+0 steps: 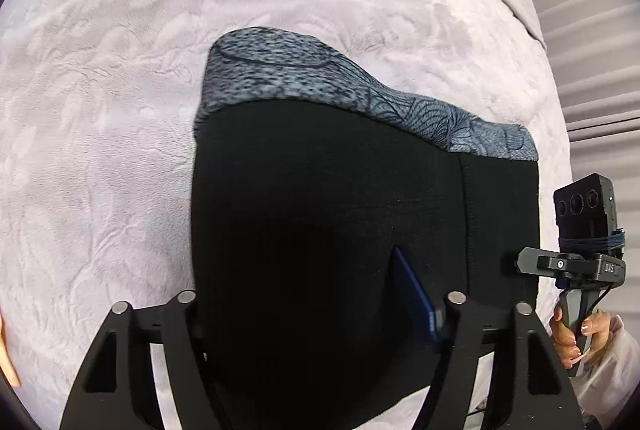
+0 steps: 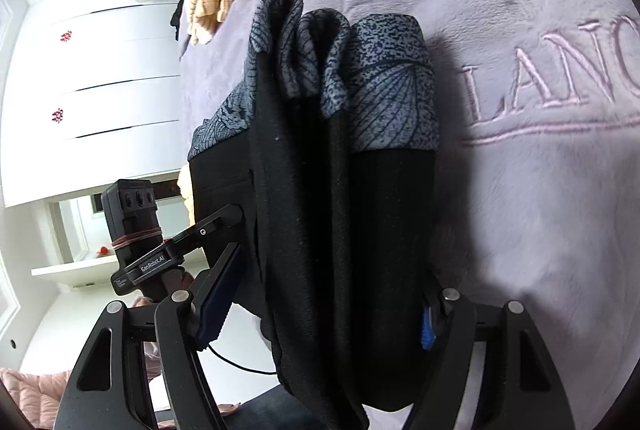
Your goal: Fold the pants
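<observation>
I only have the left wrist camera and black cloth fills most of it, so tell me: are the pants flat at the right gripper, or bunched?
Observer: Bunched. In the right wrist view the pants hang in several upright folds between the fingers of the right gripper.
Operator: Is it clamped on them?
Observer: Not from both sides. One pad stands clear of the cloth, with light showing in the gap.
Operator: What lies on the bed beside them?
Observer: Raised lettering on the lilac blanket, just past the patterned band of the pants.
</observation>
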### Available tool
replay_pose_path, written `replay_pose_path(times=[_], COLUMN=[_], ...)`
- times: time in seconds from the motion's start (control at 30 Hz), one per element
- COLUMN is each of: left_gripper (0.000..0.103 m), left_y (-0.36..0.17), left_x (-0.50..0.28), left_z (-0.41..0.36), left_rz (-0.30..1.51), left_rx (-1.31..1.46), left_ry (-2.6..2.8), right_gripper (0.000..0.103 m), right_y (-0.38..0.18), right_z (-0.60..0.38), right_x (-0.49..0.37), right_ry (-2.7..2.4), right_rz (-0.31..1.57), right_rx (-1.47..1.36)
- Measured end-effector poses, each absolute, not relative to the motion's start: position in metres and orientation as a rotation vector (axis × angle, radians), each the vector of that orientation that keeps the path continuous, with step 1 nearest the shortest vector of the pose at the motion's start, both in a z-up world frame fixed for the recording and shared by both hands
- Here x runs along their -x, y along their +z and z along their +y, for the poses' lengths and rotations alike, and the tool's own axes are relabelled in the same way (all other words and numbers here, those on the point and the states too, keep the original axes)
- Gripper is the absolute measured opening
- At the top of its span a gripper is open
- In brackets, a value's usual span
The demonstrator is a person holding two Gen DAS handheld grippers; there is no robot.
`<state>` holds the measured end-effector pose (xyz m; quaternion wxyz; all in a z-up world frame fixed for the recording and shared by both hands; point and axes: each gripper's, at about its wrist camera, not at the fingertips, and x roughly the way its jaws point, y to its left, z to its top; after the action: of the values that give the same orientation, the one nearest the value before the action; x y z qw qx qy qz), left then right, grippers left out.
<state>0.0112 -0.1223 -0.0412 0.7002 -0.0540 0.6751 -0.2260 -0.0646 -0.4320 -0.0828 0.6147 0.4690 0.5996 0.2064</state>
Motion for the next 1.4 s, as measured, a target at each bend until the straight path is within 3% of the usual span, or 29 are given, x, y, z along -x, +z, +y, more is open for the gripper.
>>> replay_pose_path(times=[0.53, 0.83, 0.9, 0.97, 1.0, 1.13, 1.4], left_gripper=[0.07, 0.07, 0.08, 0.099, 0.103, 0.103, 0.103], left_y=[0.021, -0.023, -0.029, -0.032, -0.034, -0.036, -0.014], left_x=[0.02, 0.014, 0.014, 0.013, 0.013, 0.017, 0.039], left_z=[-0.028, 0.049, 0.06, 0.061, 0.059, 0.057, 0.059], left_rz=[1.418, 1.449, 1.444, 1.437, 1.436, 1.427, 1.398], left_rx=[0.081, -0.038, -0.023, -0.04, -0.061, -0.077, -0.223], left_ry=[-0.532, -0.337, -0.333, -0.32, -0.314, -0.333, -0.33], right_gripper=[0.075, 0.076, 0.077, 0.081, 0.083, 0.089, 0.089], right_y=[-0.024, -0.048, -0.052, -0.057, -0.06, -0.058, -0.02], right_z=[-0.312, -0.235, -0.23, -0.23, -0.232, -0.237, -0.227], right_x=[0.116, 0.109, 0.107, 0.11, 0.113, 0.125, 0.15], right_ry=[0.48, 0.332, 0.235, 0.188, 0.158, 0.062, -0.003], right_rz=[1.316, 1.403, 1.443, 1.461, 1.469, 1.478, 1.438], right_rx=[-1.028, -0.917, -0.813, -0.8, -0.792, -0.736, -0.695])
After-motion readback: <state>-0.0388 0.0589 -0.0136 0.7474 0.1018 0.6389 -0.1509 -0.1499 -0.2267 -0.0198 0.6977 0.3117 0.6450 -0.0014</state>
